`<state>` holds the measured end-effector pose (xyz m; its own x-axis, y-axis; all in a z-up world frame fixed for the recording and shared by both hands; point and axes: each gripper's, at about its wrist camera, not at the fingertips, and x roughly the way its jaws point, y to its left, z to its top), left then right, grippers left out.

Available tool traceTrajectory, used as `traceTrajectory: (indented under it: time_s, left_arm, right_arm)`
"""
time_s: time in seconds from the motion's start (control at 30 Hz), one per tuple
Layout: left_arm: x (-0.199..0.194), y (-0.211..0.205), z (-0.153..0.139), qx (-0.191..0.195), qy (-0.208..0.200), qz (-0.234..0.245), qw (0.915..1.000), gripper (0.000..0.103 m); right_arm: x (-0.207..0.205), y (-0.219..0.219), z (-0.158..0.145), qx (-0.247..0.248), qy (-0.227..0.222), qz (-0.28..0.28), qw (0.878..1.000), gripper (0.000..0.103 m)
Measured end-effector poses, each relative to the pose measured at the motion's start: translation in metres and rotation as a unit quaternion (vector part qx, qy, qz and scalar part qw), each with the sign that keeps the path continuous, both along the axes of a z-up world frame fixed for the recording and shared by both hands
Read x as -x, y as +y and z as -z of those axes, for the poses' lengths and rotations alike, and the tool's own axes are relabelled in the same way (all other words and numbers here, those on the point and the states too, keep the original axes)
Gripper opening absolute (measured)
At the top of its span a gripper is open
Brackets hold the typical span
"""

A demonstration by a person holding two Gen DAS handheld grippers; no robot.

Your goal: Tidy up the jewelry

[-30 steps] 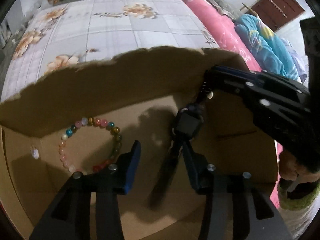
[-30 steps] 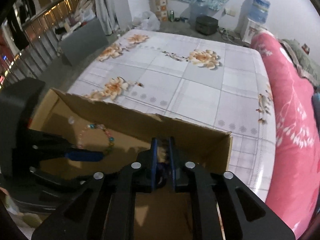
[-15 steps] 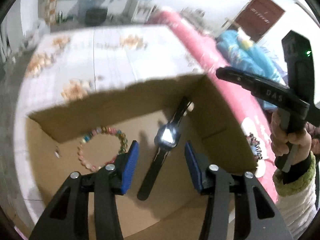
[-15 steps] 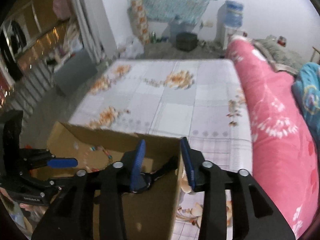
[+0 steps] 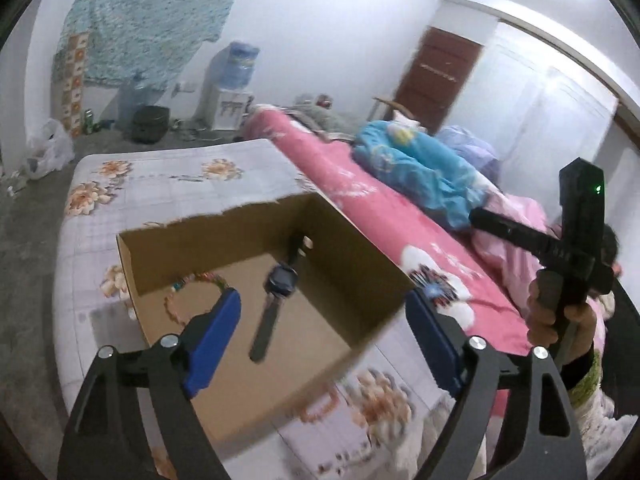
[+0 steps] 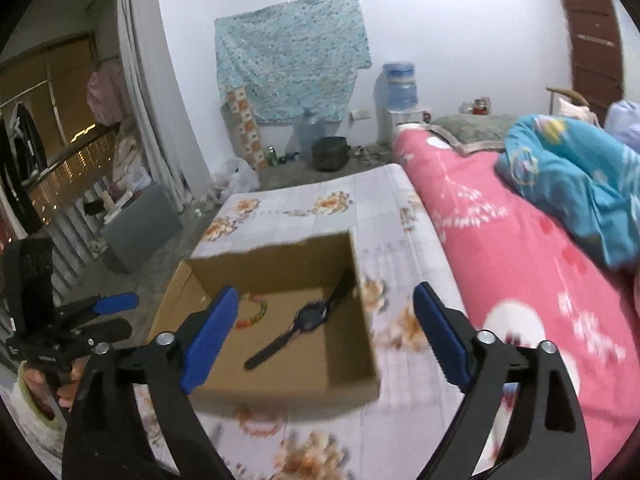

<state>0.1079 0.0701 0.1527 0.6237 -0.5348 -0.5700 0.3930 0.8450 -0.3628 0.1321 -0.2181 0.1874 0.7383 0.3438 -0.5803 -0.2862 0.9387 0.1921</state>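
Note:
An open cardboard box (image 5: 360, 280) (image 6: 352, 344) stands on the floral mattress. A black wristwatch (image 5: 280, 280) (image 6: 310, 316) lies inside it, strap leaning into the far right corner. A bracelet of coloured beads (image 5: 188, 288) (image 6: 256, 312) lies flat on the box floor to the watch's left. My left gripper (image 5: 324, 336) is open and empty, raised above the box's near side. My right gripper (image 6: 324, 332) is open and empty, raised above the box. Each gripper also shows in the other's view, the left one (image 6: 108, 312) and the right one (image 5: 504, 228).
The floral mattress (image 6: 320, 216) stretches beyond the box. A pink quilt (image 6: 500, 248) and a blue blanket (image 6: 576, 168) lie to the right. A water dispenser (image 6: 396, 92), a black pot (image 6: 330, 152) and a grey bin (image 6: 140, 232) stand on the floor beyond.
My right gripper let go of the watch, which now lies in the box. Both grippers opened wide and pulled up and back from the box.

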Motion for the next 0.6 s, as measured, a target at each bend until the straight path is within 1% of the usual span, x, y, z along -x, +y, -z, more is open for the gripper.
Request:
traceTrajectory:
  time_s: [0.13,0.23,0.3,0.47,0.57,0.6]
  left_arm:
    - [0.036,0.0,0.011,-0.004,-0.01,0.025,0.9996,0.089]
    - [0.058,0.003,0.026,-0.002,0.0,0.029,0.9996,0.092]
    - [0.071,0.006,0.038,-0.005,0.004,0.028,0.9996,0.092]
    - [0.087,0.017,0.071,-0.027,0.028,0.002,0.9993,0.093]
    - [0.093,0.028,0.082,-0.042,0.028,-0.02,0.9985,0.093]
    - [0.095,0.035,0.085,-0.057,0.024,-0.037,0.9974,0.093]
  right_arm:
    - [0.049,0.005,0.021,-0.012,0.009,0.033,0.999,0.092]
    - [0.07,0.011,0.042,-0.012,0.028,0.058,0.998,0.093]
    - [0.078,0.015,0.053,-0.002,0.038,0.072,0.997,0.094]
    - [0.094,0.025,0.085,0.036,0.068,0.108,0.991,0.095]
    - [0.103,0.026,0.096,0.065,0.076,0.132,0.986,0.095]
    - [0.11,0.027,0.099,0.075,0.075,0.142,0.984,0.095]
